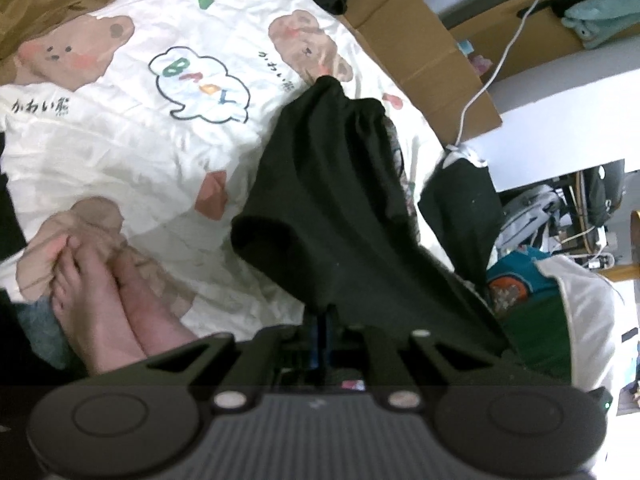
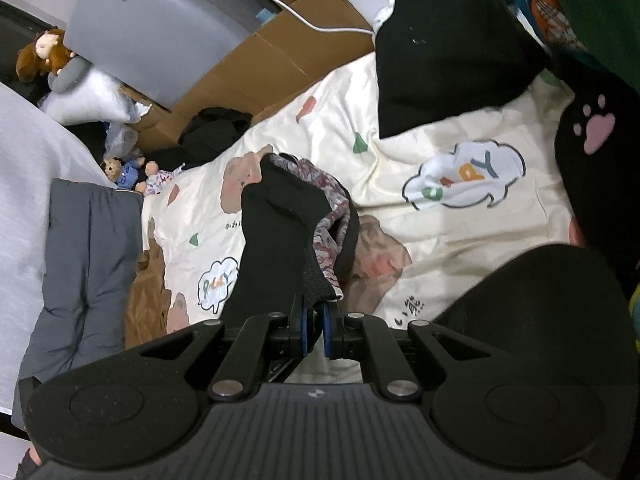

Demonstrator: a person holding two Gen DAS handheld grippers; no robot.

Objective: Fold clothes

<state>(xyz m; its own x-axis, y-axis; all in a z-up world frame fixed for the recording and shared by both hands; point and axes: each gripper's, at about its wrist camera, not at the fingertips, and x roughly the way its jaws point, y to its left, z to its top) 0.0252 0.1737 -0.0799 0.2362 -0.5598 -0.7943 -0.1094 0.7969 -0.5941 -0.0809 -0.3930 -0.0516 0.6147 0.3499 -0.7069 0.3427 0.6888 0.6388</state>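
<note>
The black cloth (image 1: 340, 200) covers the left gripper's (image 1: 322, 320) tips, so I cannot tell for sure how tight it pinches. The right gripper (image 2: 314, 312) squeezes the cloth's (image 2: 288, 232) edge, lifted over the bear blanket (image 2: 420, 140). Both grippers point forward across the bed. Two bare feet (image 1: 108, 292) rest on the blanket (image 1: 140, 140). One more black cloth (image 2: 448, 52) lies farther back.

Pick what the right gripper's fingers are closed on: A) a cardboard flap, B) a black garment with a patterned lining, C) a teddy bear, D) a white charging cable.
B: the right gripper pinches the edge of the black garment, whose patterned inner fabric shows beside it, above the bear-print bedsheet.
</note>
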